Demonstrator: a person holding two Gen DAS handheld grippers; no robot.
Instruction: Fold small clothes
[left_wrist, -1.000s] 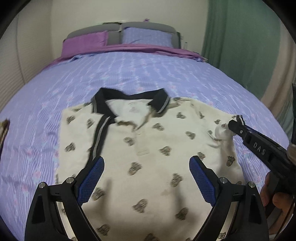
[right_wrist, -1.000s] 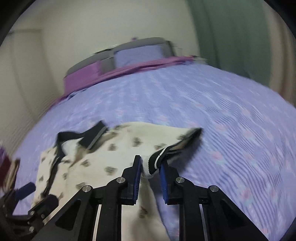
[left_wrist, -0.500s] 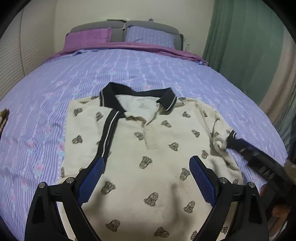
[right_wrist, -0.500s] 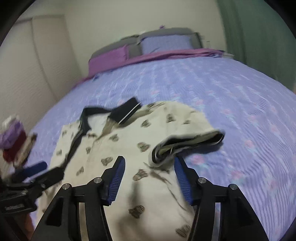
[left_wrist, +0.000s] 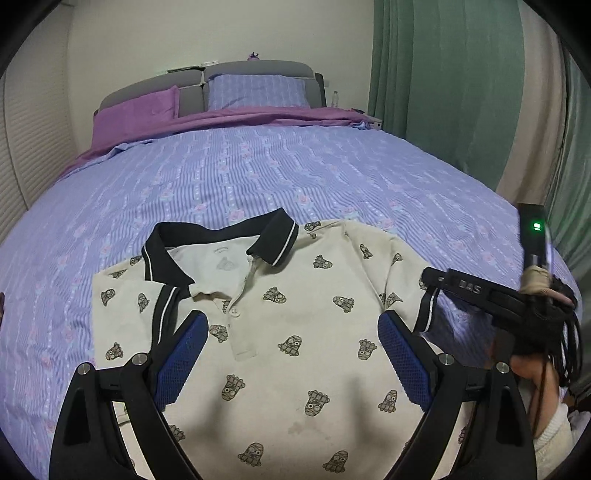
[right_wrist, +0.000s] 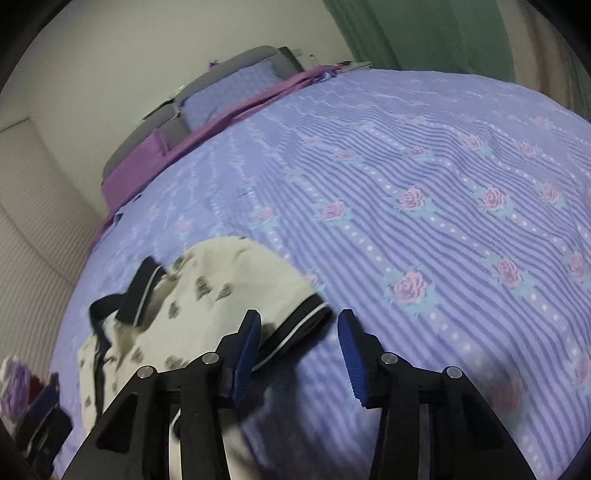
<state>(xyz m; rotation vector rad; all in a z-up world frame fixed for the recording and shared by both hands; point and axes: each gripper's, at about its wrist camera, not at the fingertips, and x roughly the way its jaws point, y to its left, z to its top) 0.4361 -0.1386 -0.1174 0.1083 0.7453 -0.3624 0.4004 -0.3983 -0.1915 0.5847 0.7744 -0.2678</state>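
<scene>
A small cream polo shirt (left_wrist: 295, 332) with a dark collar (left_wrist: 207, 240) and a repeated small print lies face up on a bed, collar toward twelve o'clock, placket down the middle. Its hem runs off the bottom of the left wrist view. The sleeve at nine o'clock is already folded in over the chest, its dark cuff band (left_wrist: 166, 314) lying beside the placket. The other sleeve, at three o'clock, lies out flat, its dark striped cuff (right_wrist: 299, 328) at the shirt's outer edge.

The step in hand appears to be the sleeve folds, with the second sleeve not yet turned in.

The right gripper (right_wrist: 299, 350) is low at that cuff. Its jaws have just been closing but stand apart. The cuff edge lies by the left blue pad (right_wrist: 245, 354), while the right pad is over bare bedspread; nothing is pinched. The next move likely calls for sliding further onto the cuff, closing on the band, then carrying it toward the placket.

The left gripper (left_wrist: 291, 362) hovers above the chest, jaws wide and empty.

The striped, rose-patterned purple bedspread (left_wrist: 258, 177) gives open room at twelve and three o'clock. Pillows and a grey headboard (left_wrist: 207, 81) sit far off at twelve. Green curtains (left_wrist: 443, 92) hang beyond the bed's right edge.
</scene>
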